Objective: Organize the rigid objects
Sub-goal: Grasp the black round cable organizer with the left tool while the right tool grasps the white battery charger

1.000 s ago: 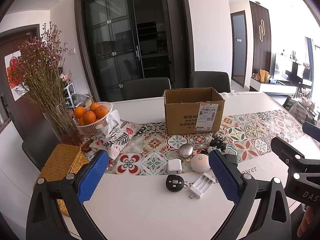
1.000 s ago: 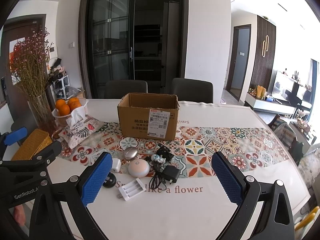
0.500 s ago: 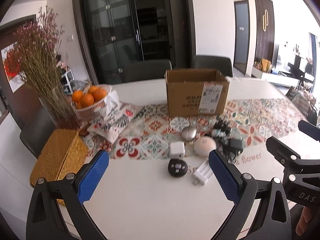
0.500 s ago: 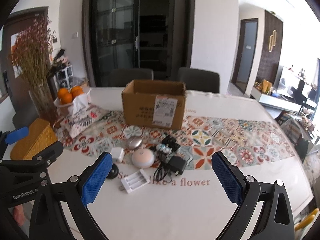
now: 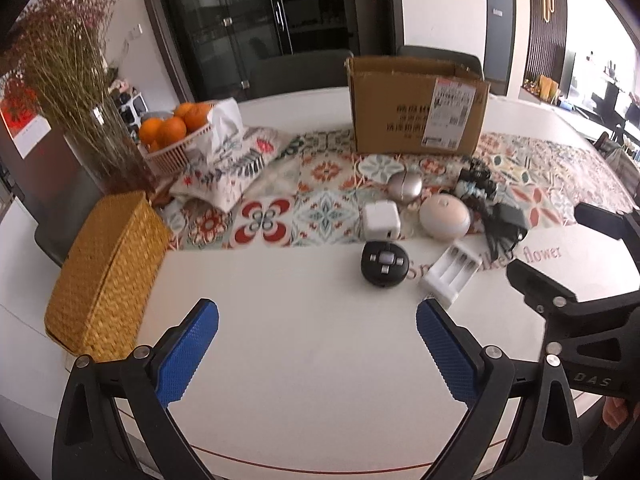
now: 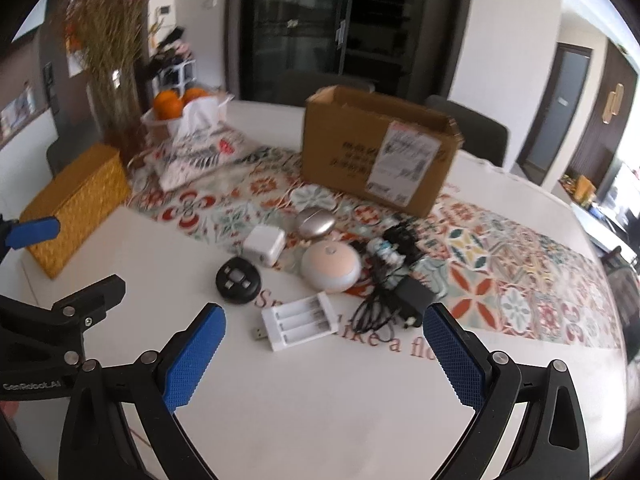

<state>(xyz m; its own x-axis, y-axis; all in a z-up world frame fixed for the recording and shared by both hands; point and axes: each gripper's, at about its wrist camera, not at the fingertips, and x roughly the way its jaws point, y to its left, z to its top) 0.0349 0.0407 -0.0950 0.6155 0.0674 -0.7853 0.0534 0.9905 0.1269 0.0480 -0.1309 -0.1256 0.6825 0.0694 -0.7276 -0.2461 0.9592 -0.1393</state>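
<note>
While both jaws stand spread and empty, the left gripper and right gripper hover above the white table; beyond lie a battery charger, black round remote and cardboard box.

White table with patterned runner

Left hand-held gripper: black plastic frame w/ triangular cut-outs, two fingers w/ blue knurled pads, silver screws at pivots. Right hand-held gripper: same build, blue textured pads, silver screws. Seen from left cam, its black body reads "DAS" in grey. Left unit's side, from right cam, reads "GenRobot.AI" in white.
</note>
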